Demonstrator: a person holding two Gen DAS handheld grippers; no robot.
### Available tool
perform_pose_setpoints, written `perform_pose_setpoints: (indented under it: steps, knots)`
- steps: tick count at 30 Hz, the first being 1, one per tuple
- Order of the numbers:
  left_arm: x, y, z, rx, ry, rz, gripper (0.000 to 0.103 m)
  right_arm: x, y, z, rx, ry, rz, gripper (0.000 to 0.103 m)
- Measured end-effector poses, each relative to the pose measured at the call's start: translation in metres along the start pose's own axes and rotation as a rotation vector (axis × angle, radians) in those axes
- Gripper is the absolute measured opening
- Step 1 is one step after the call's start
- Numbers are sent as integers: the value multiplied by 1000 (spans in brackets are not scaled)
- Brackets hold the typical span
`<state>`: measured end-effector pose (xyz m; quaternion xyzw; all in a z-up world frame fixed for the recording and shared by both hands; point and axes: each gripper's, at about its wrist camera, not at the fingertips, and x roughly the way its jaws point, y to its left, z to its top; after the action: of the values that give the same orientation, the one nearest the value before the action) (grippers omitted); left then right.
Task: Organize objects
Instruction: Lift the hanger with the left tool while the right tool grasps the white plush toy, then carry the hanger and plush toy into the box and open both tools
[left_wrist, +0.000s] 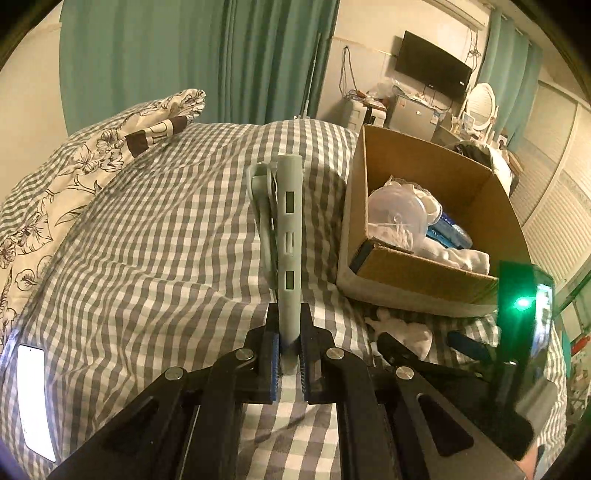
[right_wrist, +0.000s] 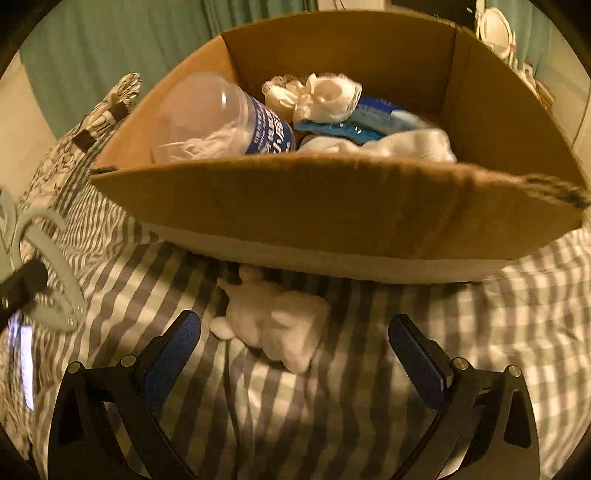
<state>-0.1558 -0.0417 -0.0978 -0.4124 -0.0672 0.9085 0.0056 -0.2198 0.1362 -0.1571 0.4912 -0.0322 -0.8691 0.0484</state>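
left tongs (left_wrist: 289, 363): clenched on the pale green slotted plastic hanger (left_wrist: 290, 236), light, stiff, slick, so grip low.
right tongs (right_wrist: 295, 354): released, your soft white plush toy (right_wrist: 275, 325) lies between the jaws; pinch its middle.

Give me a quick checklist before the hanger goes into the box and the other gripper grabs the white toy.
1. Left gripper shut on the pale green hanger: ok.
2. Hanger lifted off the checked bedspread: ok.
3. Room in the cardboard box for the hanger: cannot tell; a plastic jar and cloths fill much of it.
4. Right gripper open: ok.
5. White plush toy between its fingers: ok, not yet gripped.
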Motion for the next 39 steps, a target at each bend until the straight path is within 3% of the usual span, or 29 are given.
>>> perform_pose_setpoints:
  steps: [4, 7, 16, 26, 33, 39]
  knots:
    - [1, -2, -1, 9, 0, 2, 8, 13, 4, 1, -1, 15, -10, 92]
    - [-1, -2, -1, 13, -2, 2, 8, 11, 3, 0, 5, 4, 15, 66]
    - [-10, -6, -3, 30, -5, -7, 8, -13, 3, -8, -27, -40, 30, 65]
    - [-41, -24, -5, 66, -31, -26, 8, -69, 5, -29, -71, -114, 82, 65]
    - [-76, -52, 14, 121, -87, -69, 8, -142, -4, -28, -89, -262, 97, 65]
    - [-90, -84, 51, 190, -124, -135, 8, -211, -29, 17, -81, -412, 77, 65]
